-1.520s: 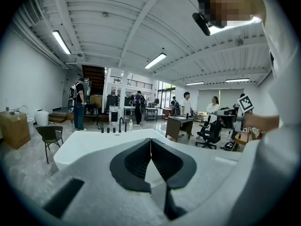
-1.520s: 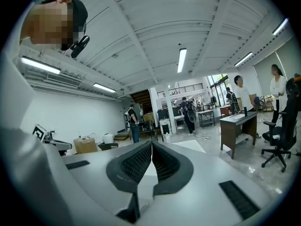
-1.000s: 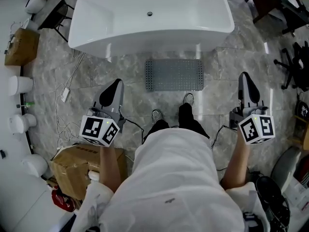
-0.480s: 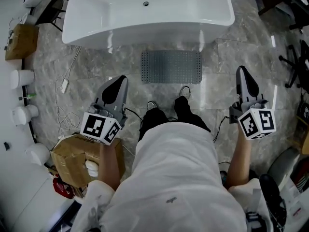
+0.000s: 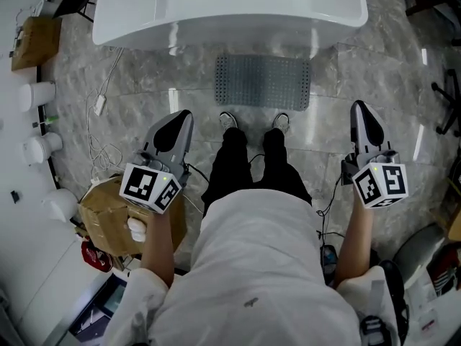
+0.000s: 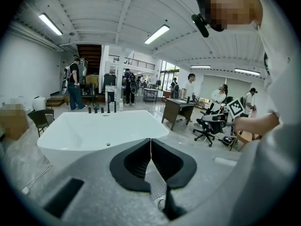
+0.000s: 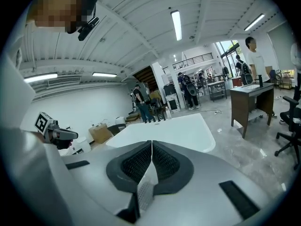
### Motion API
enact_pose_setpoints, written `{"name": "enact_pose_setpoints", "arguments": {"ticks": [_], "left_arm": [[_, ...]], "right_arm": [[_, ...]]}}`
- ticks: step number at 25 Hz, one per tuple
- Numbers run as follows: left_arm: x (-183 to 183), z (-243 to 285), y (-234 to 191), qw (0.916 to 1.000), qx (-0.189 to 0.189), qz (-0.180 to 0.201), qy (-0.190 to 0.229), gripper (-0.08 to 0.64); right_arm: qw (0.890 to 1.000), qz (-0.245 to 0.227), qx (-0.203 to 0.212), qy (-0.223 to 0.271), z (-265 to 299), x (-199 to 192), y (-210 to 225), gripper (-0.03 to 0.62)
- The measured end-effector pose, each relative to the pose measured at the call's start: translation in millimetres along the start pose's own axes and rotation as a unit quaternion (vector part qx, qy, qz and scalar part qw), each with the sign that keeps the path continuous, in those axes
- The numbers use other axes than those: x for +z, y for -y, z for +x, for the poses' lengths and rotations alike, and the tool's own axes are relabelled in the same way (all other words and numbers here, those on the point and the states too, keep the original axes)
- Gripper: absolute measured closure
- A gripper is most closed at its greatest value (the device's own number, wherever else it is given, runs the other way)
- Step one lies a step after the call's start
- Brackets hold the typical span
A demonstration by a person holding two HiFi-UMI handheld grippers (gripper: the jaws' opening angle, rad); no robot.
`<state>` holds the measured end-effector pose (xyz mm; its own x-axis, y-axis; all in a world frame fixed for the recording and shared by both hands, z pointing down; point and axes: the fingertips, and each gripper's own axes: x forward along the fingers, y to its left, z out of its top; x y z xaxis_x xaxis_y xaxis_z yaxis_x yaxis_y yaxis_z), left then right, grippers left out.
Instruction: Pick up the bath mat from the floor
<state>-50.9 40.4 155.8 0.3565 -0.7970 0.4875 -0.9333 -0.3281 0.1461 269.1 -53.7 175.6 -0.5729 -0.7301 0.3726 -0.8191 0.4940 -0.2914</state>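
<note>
The bath mat (image 5: pixel 263 82) lies flat on the marble floor (image 5: pixel 144 92), close against the near side of the white bathtub (image 5: pixel 230 9) and about midway along it. It is grey, rectangular and dotted all over with small holes (nothing rests on it or touches it). The person's two shoes (image 5: pixel 227 120) stand just on the near side of the mat, farther from the bathtub, toes toward it.

The left gripper (image 5: pixel 178 121) is held in the air on the near side of the bathtub, off its left half, well apart from the mat and pointing toward the tub. In the left gripper view its fingers (image 6: pixel 136 161) meet in a thin line with nothing between them, and the bathtub's rim fills the space beyond them.

The right gripper (image 5: pixel 362 115) is held off the bathtub's right end, also on the near side and also clear of the mat. The right gripper view shows its fingers (image 7: pixel 136 164) pressed together and empty, with the tub's white corner beyond them.

A cardboard box (image 5: pixel 108 218) sits on the floor farther from the bathtub than the left gripper, to the left of the person, and a white cable (image 5: pixel 101 110) trails across the floor off the tub's left end.
</note>
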Motion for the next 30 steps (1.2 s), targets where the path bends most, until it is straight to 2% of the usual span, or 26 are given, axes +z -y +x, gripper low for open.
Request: {"name": "enact_pose_setpoints", "arguments": {"ticks": [9, 16, 23, 28, 30], "left_arm": [[-42, 30, -27, 0.9986, -0.025, -0.031, -0.034, 0.545], [-98, 69, -59, 0.9954, -0.050, -0.061, -0.054, 0.545], [-169, 111, -98, 0.9927, -0.059, -0.063, -0.084, 0.545], [-230, 130, -118, 0.9851, -0.070, -0.078, -0.137, 0.546], [-252, 134, -125, 0.9806, -0.077, -0.095, -0.153, 0.545]], "right_arm": [[0.998, 0.017, -0.023, -0.052, 36, -63, 4, 0.583], [0.994, 0.026, -0.039, -0.094, 63, -121, 7, 0.583], [0.992, 0.013, -0.063, -0.112, 106, -175, 32, 0.583], [0.986, -0.002, -0.057, -0.157, 141, -228, 31, 0.583], [0.982, -0.001, -0.050, -0.181, 151, -252, 28, 0.583]]}}
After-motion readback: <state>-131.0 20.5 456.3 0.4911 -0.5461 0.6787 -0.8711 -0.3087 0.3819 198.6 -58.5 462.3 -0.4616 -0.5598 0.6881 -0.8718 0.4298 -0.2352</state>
